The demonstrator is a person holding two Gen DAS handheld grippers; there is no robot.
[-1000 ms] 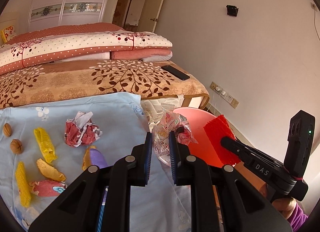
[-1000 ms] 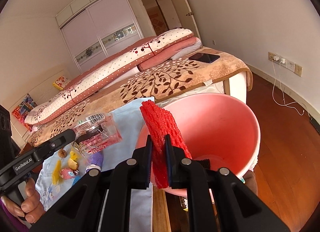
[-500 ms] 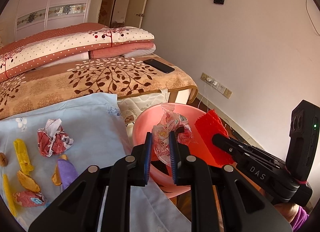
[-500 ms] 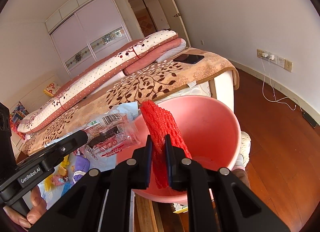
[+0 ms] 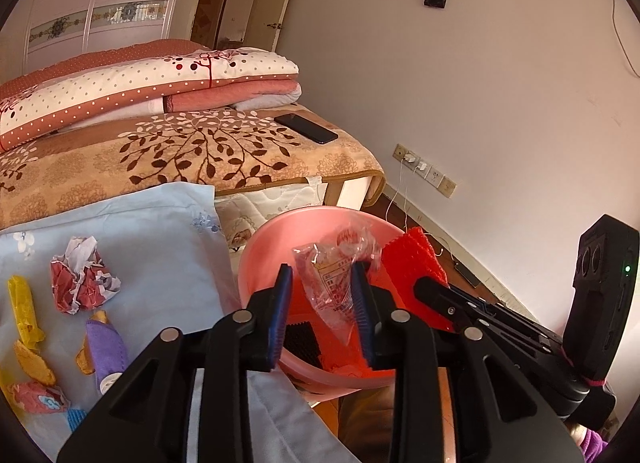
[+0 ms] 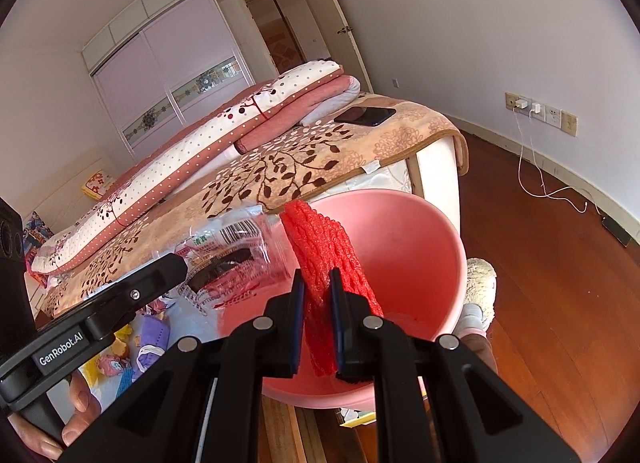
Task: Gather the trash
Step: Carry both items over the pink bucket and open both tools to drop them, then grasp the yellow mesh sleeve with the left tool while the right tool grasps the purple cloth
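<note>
On my left, crumpled paper point(image 5: 82, 277) lies on the blue cloth point(image 5: 160, 235). My left gripper point(image 5: 322, 299) has just been opening; the clear wrapper point(image 5: 334, 279) hangs between its jaws over the pink basin point(image 5: 260, 263). My right gripper point(image 6: 316, 303) pinches the red foam net point(image 6: 324, 247) above the basin.

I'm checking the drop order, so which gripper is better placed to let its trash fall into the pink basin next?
Left. The left gripper has just been opening, its jaws apart around the clear wrapper above the basin. The right gripper is shut on the red net.
</note>
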